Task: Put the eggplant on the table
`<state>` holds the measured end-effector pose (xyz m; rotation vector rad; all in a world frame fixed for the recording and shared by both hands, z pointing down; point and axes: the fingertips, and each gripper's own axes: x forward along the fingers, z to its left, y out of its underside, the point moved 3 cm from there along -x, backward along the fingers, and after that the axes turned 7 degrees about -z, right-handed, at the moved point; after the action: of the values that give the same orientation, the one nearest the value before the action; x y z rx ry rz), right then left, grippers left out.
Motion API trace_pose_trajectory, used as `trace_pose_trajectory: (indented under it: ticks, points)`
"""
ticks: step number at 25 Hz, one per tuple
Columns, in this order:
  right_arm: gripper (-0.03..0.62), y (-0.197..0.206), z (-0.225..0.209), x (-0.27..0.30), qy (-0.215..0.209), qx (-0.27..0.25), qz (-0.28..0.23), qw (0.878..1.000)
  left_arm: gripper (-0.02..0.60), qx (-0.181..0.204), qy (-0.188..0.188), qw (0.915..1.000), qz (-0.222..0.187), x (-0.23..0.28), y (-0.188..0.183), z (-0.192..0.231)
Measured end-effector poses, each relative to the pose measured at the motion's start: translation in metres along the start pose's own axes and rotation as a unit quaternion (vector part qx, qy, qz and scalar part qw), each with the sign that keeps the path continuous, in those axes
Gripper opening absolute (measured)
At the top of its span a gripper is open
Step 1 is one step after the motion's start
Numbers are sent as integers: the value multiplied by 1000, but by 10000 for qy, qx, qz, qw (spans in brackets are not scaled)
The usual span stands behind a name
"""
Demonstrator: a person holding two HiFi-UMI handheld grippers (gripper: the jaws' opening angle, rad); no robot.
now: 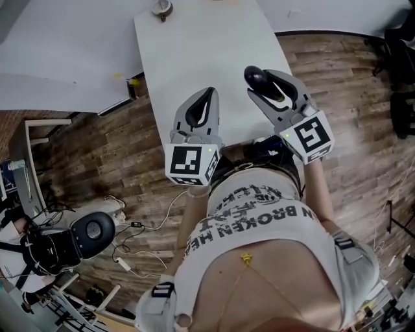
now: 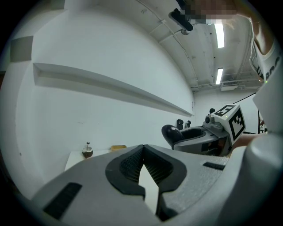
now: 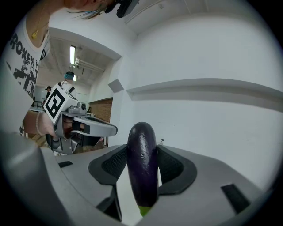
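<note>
A dark purple eggplant [image 1: 254, 77] with a green stem end stands upright between the jaws of my right gripper [image 1: 266, 81], which is shut on it over the near end of the white table [image 1: 194, 45]. In the right gripper view the eggplant [image 3: 142, 163] fills the gap between both pads of that gripper [image 3: 142, 152]. My left gripper [image 1: 210, 93] hovers beside it to the left, above the table's near edge, shut with nothing in it. Its tips meet in the left gripper view [image 2: 142, 148], where the eggplant [image 2: 170, 132] shows at the right.
A small brown bowl-like object [image 1: 162, 8] sits at the table's far end. A second white surface [image 1: 58, 52] adjoins on the left. Wooden floor lies around, with cables and a black-and-white device [image 1: 91, 233] at lower left and dark chairs [image 1: 402, 65] at right.
</note>
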<state>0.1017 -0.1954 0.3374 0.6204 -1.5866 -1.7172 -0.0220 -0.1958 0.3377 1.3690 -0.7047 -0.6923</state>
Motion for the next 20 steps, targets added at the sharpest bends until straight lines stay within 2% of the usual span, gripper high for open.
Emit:
trace_pose_trajectory:
  ticks: [11, 20]
  points:
    - [212, 2, 2, 15, -171, -37, 58, 9998, 5, -36, -48, 10000, 51, 1, 5, 11]
    - [212, 26, 11, 43, -690, -294, 481, 9960, 5, -112, -95, 9998, 167, 4, 16, 22]
